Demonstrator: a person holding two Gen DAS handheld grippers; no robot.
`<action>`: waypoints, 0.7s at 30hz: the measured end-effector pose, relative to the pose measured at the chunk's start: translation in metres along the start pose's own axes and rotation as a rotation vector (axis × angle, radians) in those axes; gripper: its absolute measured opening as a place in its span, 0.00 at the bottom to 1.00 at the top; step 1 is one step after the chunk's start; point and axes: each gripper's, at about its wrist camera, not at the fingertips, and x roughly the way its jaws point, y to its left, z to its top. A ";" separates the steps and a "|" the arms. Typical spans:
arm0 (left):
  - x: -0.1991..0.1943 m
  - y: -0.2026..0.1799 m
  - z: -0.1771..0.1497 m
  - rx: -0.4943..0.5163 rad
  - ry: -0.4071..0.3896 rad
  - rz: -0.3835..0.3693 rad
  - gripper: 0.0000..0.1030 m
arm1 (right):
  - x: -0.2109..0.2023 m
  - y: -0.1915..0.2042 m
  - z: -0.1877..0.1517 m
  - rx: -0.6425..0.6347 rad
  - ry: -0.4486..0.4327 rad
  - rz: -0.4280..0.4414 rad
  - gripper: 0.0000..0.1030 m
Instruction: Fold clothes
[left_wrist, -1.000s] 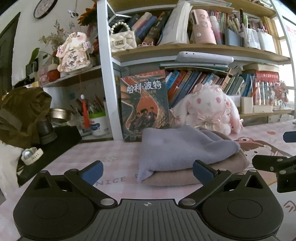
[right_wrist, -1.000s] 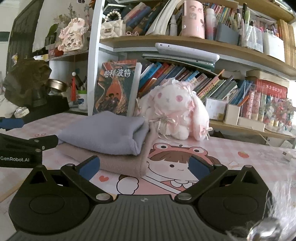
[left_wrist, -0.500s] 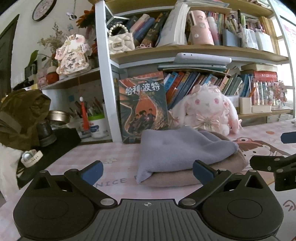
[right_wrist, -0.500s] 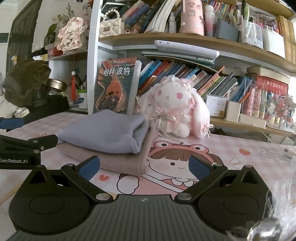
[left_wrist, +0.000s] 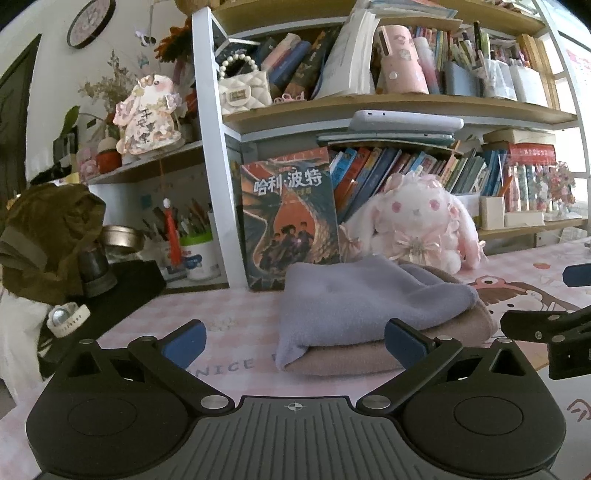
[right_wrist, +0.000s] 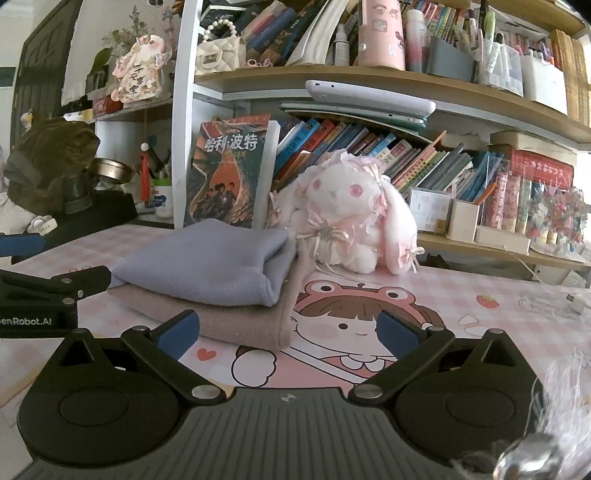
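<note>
Fleece garments (left_wrist: 369, 302) (two, folded, stacked)

black grippers (left_wrist: 293, 341) with blue-padded jaws, silver screws.

Folded lilac cloth (left_wrist: 365, 299) atop beige cloth (left_wrist: 369, 356)

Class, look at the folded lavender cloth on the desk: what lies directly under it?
A folded tan cloth lies under the lavender cloth, on the pink desk mat. Its covered middle is hidden.
</note>
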 end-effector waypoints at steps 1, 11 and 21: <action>0.000 0.000 0.000 0.001 0.001 -0.002 1.00 | 0.000 0.000 0.000 0.000 0.001 0.000 1.00; 0.001 0.001 0.000 -0.004 0.011 -0.012 1.00 | 0.000 0.000 0.000 -0.003 0.000 0.001 1.00; 0.002 0.000 0.000 -0.003 0.019 -0.014 1.00 | 0.000 0.000 0.000 -0.004 -0.002 0.001 1.00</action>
